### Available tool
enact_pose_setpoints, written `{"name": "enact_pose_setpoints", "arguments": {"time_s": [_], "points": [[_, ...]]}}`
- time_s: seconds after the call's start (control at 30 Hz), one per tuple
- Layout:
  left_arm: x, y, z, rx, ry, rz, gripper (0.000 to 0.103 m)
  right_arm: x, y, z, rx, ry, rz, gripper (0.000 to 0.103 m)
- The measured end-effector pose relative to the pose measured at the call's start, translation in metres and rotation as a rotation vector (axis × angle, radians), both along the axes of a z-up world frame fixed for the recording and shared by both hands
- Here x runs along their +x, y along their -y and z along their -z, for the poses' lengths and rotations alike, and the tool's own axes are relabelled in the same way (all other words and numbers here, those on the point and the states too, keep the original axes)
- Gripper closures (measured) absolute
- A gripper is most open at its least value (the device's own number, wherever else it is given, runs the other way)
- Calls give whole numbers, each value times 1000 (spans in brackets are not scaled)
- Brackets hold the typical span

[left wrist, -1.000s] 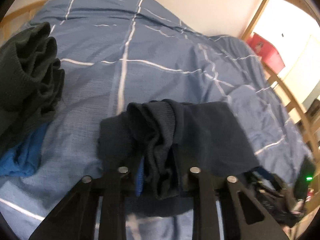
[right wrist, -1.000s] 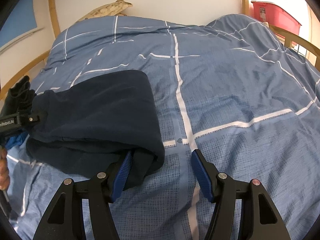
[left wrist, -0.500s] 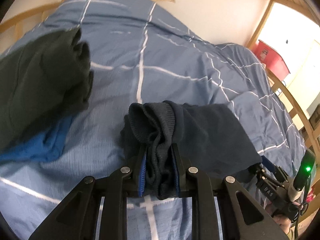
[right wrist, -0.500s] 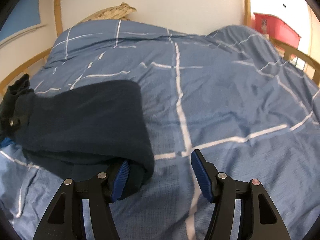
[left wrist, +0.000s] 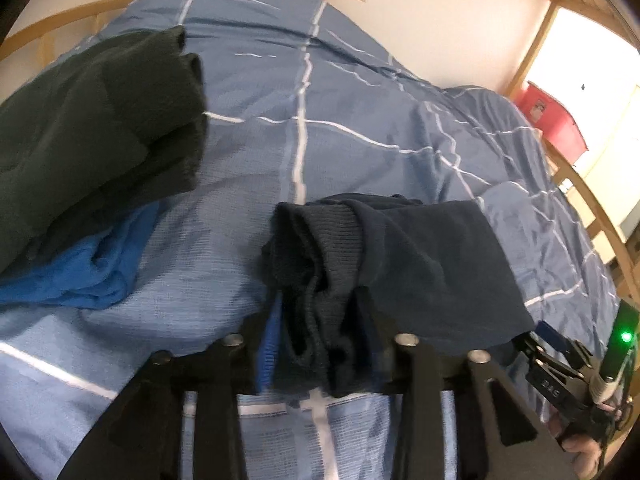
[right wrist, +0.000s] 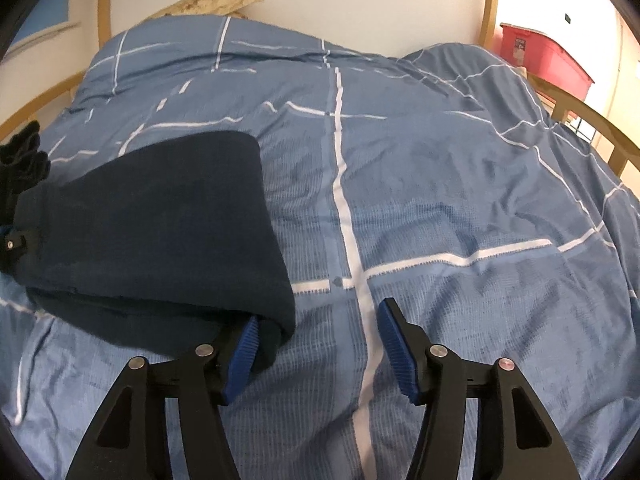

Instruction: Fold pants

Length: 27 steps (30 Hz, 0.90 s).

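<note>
the navy pants point(left wrist: 424, 264) lie folded on the blue checked duvet point(left wrist: 360, 128), low and centre in the left view, with the ribbed waistband bunched toward 6 o'clock. the left gripper point(left wrist: 320, 332) has that bunched band between its fingers; its jaws are opening, and the cloth sits in the gap with the pads no longer clearly pressing it. a blue pad point(left wrist: 270, 344) shows on the left finger, just beside the fabric.

in the right view the pants point(right wrist: 160, 224) spread from 9 o'clock toward the centre, their folded edge draped over the left finger of the right gripper point(right wrist: 320, 344). its jaws stand well apart; between them is only duvet point(right wrist: 460, 184) and a white stripe, and the right finger is clear of the cloth.

at 9 to 10 o'clock in the left view a dark green garment point(left wrist: 92, 136) is heaped on the duvet, with a bright blue cloth point(left wrist: 84, 272) under its near edge, both apart from the pants. a red bin point(left wrist: 556, 120) stands at 2 o'clock beyond the wooden bed rail point(left wrist: 600, 216). at 4 o'clock the other gripper shows, a green light point(left wrist: 625, 336) lit on it.
</note>
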State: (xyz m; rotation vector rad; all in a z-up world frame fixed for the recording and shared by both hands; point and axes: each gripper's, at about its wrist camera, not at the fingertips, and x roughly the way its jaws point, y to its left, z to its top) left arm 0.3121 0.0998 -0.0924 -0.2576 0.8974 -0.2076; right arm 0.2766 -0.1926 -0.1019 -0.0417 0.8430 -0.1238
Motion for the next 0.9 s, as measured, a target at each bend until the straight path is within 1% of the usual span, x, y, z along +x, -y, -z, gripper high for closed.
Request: {"name": "enact_pose_setpoints", "arguments": {"time_s": [0.03, 0.1, 0.13, 0.17, 0.2, 0.23, 0.27, 0.37, 0.47, 0.57, 0.67, 0.73, 0.9], "points": [[-1, -1, -2, 6, 3, -3, 54, -1, 0, -2, -8, -15, 5, 39], [-8, -2, -8, 35, 20, -16, 53, -6, -2, -6, -30, -24, 6, 38], [-12, -2, -13, 71, 39, -32, 49, -12, -3, -12, -41, -18, 2, 38], [-17, -2, -18, 105, 61, -49, 43, -16, -4, -16, -46, -3, -1, 38], [-22, -3, -23, 125, 84, -63, 41, -23, -5, -23, -54, 25, -2, 38], [-25, -3, -27, 131, 100, -67, 39, -26, -5, -28, -59, 44, -2, 35], [-28, -3, -31, 129, 119, -60, 39, -30, -6, -35, -64, 81, -6, 31], [-25, -3, -37, 100, 135, -43, 38, -31, -6, -50, -51, 173, -29, 29], [-13, -2, -36, 56, 132, -53, 36, -14, -4, -54, 12, 214, -70, 29], [-1, 2, -26, 19, 101, -62, 35, 9, 2, -49, 104, 216, -81, 29], [3, 4, -15, 1, 74, -65, 35, 27, 5, -36, 188, 181, -109, 29], [5, 6, -9, -5, 62, -69, 35, 35, 5, -26, 222, 156, -112, 29], [8, 6, 6, -5, 28, -58, 35, 45, 2, -7, 248, 121, -123, 30]]}}
